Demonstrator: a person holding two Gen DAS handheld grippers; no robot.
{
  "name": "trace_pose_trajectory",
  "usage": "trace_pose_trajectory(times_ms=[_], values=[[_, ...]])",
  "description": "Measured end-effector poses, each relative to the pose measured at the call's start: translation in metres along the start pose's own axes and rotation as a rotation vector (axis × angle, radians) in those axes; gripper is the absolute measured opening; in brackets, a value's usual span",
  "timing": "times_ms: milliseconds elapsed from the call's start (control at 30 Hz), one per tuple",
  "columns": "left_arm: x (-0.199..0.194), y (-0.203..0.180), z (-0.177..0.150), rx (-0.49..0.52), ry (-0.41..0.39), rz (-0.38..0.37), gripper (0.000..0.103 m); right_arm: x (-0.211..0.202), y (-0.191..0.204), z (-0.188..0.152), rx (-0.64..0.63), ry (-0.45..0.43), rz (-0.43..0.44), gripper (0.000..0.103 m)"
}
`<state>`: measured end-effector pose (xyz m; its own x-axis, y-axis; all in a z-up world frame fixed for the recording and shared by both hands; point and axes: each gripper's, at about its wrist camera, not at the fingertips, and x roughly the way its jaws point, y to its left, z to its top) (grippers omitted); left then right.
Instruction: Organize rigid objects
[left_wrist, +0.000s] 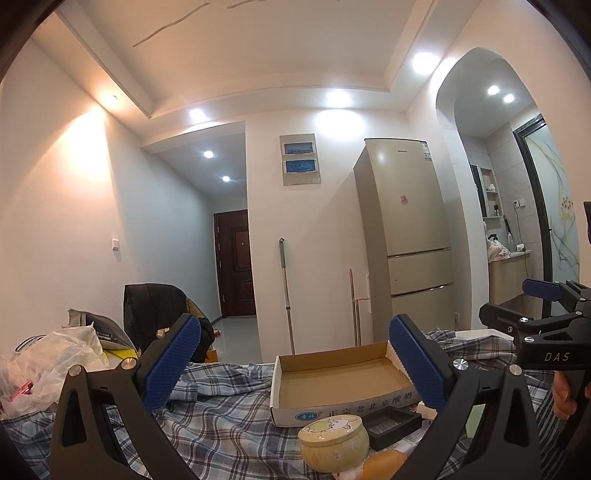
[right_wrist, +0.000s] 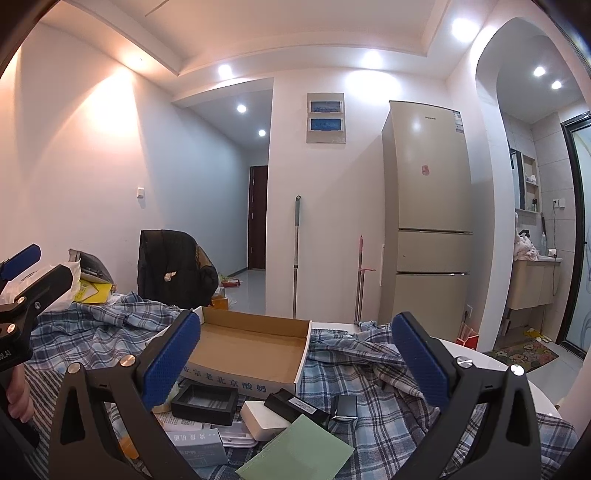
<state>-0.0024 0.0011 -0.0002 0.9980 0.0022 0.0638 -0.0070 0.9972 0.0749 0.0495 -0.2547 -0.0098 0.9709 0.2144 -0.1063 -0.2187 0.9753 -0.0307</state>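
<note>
Both tongs, left tongs (left_wrist: 295, 365) & right tongs (right_wrist: 295, 365), are wide open w/ nothing in them, the empty box (right_wrist: 258, 341) sits just past the little things, e.g. round tin (left_wrist: 333, 446), so a grab could maybe slip on the bumpy cloth (right_wrist: 369, 369).

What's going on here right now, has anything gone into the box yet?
Nothing yet. A person holds both grippers above a table covered in blue plaid cloth. The left gripper and right gripper are both open and empty. The shallow open cardboard box has nothing in it. In front of it lie the loose items: a round cream tin with a cartoon lid, a black square tray, a white rectangular block and a flat pale green card.
</note>
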Motion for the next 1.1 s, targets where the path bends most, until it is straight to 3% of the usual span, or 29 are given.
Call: trace_pose_trajectory(times_ms=[400,1100], values=[[0.0024,0.0000,-0.0011,0.002,-0.002,0.001,0.103,0.0021,0.0044,-0.0016,-0.010,0.025,0.020,0.103],[-0.0009,0.0002,0.0018,-0.011,0.004,0.004,0.103,-0.0047,0.0061,-0.0014,-0.026,-0.004,-0.024,0.103]])
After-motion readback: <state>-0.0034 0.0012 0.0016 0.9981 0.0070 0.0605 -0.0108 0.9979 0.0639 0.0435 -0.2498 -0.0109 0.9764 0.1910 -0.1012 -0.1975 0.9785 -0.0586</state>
